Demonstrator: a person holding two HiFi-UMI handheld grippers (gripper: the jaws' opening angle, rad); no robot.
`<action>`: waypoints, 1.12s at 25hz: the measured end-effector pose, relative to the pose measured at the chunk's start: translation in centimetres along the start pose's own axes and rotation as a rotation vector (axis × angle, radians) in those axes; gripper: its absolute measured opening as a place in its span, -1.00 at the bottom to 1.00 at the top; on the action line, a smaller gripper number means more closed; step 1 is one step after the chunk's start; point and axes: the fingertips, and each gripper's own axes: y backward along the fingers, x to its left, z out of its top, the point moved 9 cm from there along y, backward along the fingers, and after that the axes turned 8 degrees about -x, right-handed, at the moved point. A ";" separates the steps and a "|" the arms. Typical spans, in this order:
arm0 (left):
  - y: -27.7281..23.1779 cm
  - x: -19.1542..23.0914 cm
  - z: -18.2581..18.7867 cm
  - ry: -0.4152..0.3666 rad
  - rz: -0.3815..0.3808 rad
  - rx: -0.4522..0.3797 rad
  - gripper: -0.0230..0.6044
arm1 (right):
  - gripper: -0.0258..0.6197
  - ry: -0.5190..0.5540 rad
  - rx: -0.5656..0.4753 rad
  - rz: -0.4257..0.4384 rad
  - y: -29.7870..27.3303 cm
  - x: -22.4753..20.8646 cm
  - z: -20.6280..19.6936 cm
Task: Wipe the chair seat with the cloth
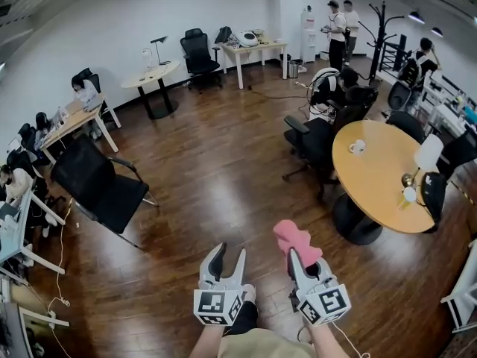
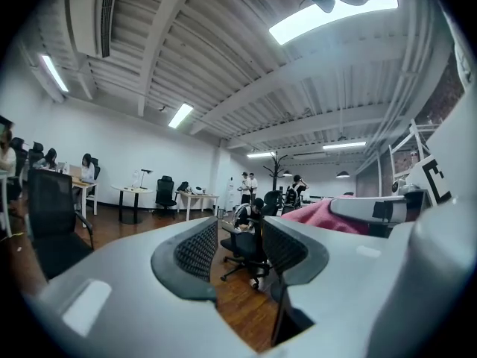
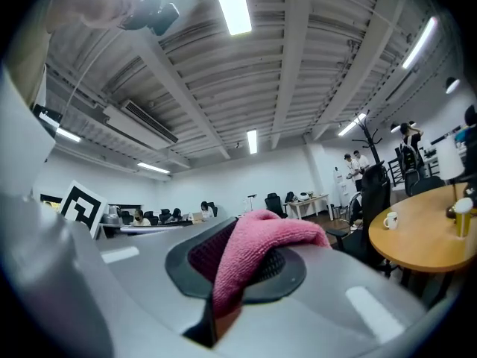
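The pink cloth (image 1: 297, 239) is sitting pinched in the right gripper's (image 1: 295, 258) closed fingers, above the wooden floor (image 1: 216, 170). The left gripper (image 1: 229, 253) is holding its fingers partly apart, empty. The black chair (image 1: 100, 189) is standing well apart, leftward.

A white mug (image 1: 358, 146) is sitting on a round wooden table (image 1: 376, 192). Two people (image 1: 341, 24) are standing by the far wall near a coat rack (image 1: 381, 32); others (image 1: 83, 89) are sitting at desks (image 1: 71, 121) on the left.
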 end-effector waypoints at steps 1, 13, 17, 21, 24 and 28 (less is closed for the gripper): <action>-1.7 1.2 0.0 -0.005 -0.003 -0.010 -0.40 | -0.87 0.007 0.002 -0.001 -1.8 -0.5 -0.3; -18.9 11.2 1.7 -0.042 -0.104 -0.106 -0.40 | -0.87 0.090 -0.035 -0.077 -20.0 -5.9 -0.1; -20.8 13.6 0.5 -0.041 -0.079 -0.064 -0.40 | -0.87 0.048 0.014 -0.050 -23.7 -6.5 -2.1; -21.5 16.6 -0.3 -0.023 0.033 -0.044 -0.40 | -0.87 0.003 0.040 0.060 -28.5 -6.6 -4.0; -22.4 19.3 -0.8 -0.030 0.127 -0.035 -0.40 | -0.87 -0.029 0.058 0.173 -33.4 -6.6 -5.8; -25.0 22.7 -1.3 -0.043 0.258 -0.037 -0.40 | -0.87 -0.062 0.076 0.334 -40.7 -6.8 -7.6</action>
